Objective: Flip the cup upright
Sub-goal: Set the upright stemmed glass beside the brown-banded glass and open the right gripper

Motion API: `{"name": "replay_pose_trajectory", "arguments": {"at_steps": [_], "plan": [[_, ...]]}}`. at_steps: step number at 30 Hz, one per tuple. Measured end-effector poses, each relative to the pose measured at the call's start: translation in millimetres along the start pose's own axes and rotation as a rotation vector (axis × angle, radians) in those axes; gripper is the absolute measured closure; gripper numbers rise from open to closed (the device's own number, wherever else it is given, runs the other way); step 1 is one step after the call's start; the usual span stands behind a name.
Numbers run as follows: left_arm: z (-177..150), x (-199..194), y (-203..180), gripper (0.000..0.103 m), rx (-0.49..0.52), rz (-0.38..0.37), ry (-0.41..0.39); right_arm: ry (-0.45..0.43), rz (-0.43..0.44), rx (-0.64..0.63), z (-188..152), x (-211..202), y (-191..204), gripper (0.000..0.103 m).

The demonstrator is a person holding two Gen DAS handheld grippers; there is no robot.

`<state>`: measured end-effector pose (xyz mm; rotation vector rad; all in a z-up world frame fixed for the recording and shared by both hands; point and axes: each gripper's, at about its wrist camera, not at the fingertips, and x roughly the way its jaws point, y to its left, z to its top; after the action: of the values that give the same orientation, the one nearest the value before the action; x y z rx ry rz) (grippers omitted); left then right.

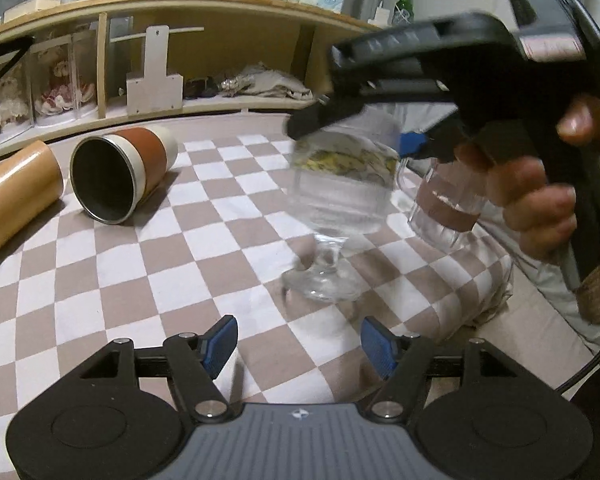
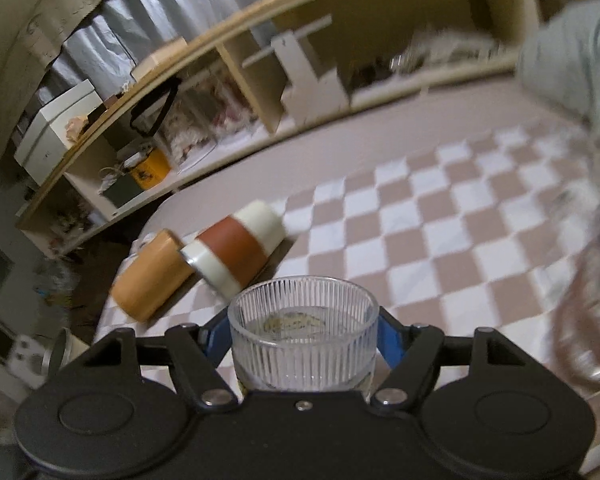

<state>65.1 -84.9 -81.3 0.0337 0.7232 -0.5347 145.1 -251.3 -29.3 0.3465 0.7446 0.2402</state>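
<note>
Grip across the ribbed clear glass cup (image 2: 304,332): right gripper (image 2: 302,340) clamped on it, blue pads (image 2: 392,346) on opposite walls just under the rim, probably so the mouth stays free and the body can turn between them. Carried in the air over the right edge of the brown-and-white checked cloth (image 1: 140,272), not resting on it. Mouth up and leaning back toward the wrist camera, whole rim in view, base away and down; long axis steep, crosswise to the fingers, judged close to upright but tilted. Beside it, blurred, a clear stemmed glass goblet (image 1: 332,208) on its foot. Left gripper (image 1: 298,340) spread wide and empty, low over the near edge, seemingly kept clear. At the far left corner, lying on their sides, a cream tumbler with a brown band (image 1: 120,176) and a tan wooden cylinder (image 1: 16,204).
</note>
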Motion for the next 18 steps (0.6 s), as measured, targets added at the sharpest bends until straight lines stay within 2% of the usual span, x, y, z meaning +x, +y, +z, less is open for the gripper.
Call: {"name": "replay_pose_trajectory", "arguments": {"at_steps": [11,18], "plan": [[4.5,-8.4,7.9,0.034,-0.053,0.019,-0.041,-0.196,-0.250,-0.170,-19.5,-28.9,-1.7,0.031],[4.7,-11.6,6.2,0.034,-0.037,0.042,-0.062,-0.303,-0.301,-0.207,-27.6,-28.2,-8.0,0.031]]}}
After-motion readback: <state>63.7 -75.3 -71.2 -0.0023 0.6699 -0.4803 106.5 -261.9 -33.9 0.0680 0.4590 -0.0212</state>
